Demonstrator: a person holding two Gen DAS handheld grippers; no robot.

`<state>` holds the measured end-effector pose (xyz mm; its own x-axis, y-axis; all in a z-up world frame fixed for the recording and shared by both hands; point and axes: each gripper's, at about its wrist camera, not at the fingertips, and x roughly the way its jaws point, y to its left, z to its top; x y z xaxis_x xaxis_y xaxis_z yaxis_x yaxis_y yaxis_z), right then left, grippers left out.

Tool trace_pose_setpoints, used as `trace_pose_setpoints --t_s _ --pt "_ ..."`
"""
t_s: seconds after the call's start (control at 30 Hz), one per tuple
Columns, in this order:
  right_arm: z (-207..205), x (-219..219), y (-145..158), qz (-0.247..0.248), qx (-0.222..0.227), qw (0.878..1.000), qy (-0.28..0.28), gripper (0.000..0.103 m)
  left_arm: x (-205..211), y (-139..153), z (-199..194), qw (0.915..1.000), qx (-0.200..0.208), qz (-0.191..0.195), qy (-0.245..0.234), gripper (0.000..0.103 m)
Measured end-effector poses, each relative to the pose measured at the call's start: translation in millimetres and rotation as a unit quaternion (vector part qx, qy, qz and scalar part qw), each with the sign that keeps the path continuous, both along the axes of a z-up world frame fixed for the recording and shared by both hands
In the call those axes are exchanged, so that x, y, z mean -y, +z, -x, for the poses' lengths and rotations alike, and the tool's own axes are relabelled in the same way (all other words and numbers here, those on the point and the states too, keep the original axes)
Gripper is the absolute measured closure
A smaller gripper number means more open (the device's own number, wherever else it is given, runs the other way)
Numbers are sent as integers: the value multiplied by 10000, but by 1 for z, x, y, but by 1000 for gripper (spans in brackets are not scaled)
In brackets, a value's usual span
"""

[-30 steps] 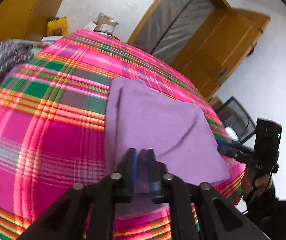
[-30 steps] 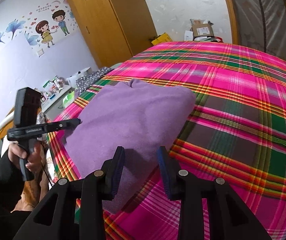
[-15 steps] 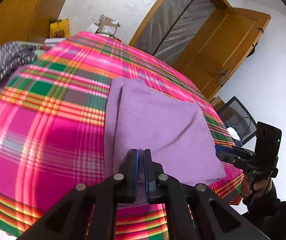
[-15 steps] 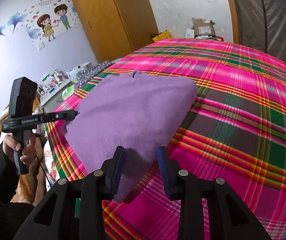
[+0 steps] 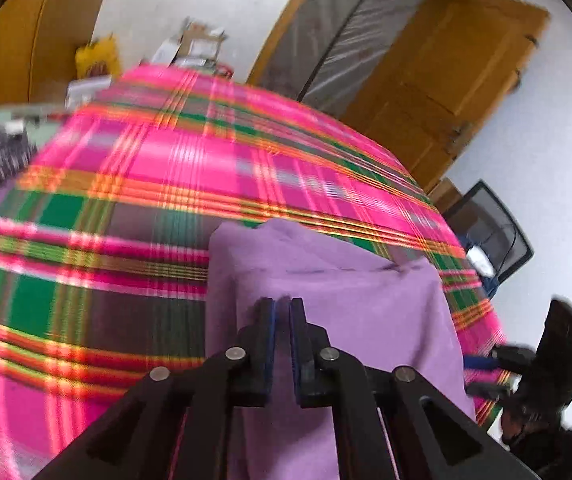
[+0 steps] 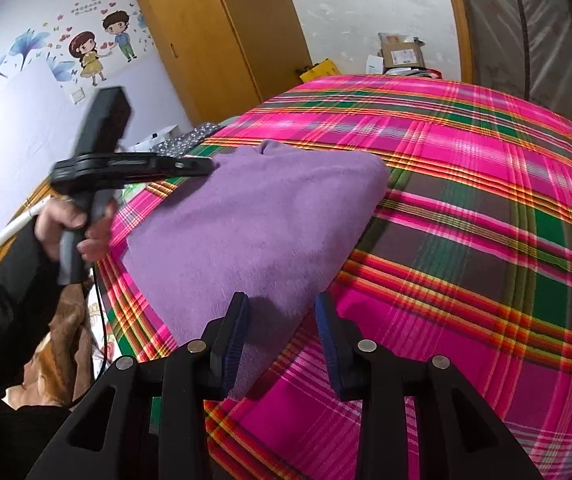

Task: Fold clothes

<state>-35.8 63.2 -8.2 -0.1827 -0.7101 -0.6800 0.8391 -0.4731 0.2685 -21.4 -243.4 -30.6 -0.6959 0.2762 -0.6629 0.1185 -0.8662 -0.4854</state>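
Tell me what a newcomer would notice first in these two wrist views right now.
The loud pink plaid bedspread fills both views. On it, near the bed's edge, lies the folded purple garment; the left gripper is shut on its near edge, while the right gripper hangs open over its near corner. On the wall to the left, a cartoon couple sticker catches the eye.
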Motion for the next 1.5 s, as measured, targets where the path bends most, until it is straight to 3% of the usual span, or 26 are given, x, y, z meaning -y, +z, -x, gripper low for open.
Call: trace_pose_setpoints --t_s 0.33,0.8,0.9,1.17,1.33,1.5 --pt "5 -3 6 135 -54 9999 -80 67 -15 21 -33 9990 -384 152 161 99" --pt "56 29 18 396 10 9977 -542 71 -43 3 -92 9989 -283 136 347 99" --pt "53 34 5 20 -55 9988 -487 71 -47 1 -102 9988 -288 107 374 99" --pt "33 6 14 351 41 9982 -477 71 -49 2 -109 9986 -298 173 395 99" --pt "19 4 5 167 3 9994 -319 71 -47 -2 -120 9982 -359 34 471 99" --pt "13 -1 10 274 -38 9993 -247 71 -51 4 -127 9975 -369 222 555 99"
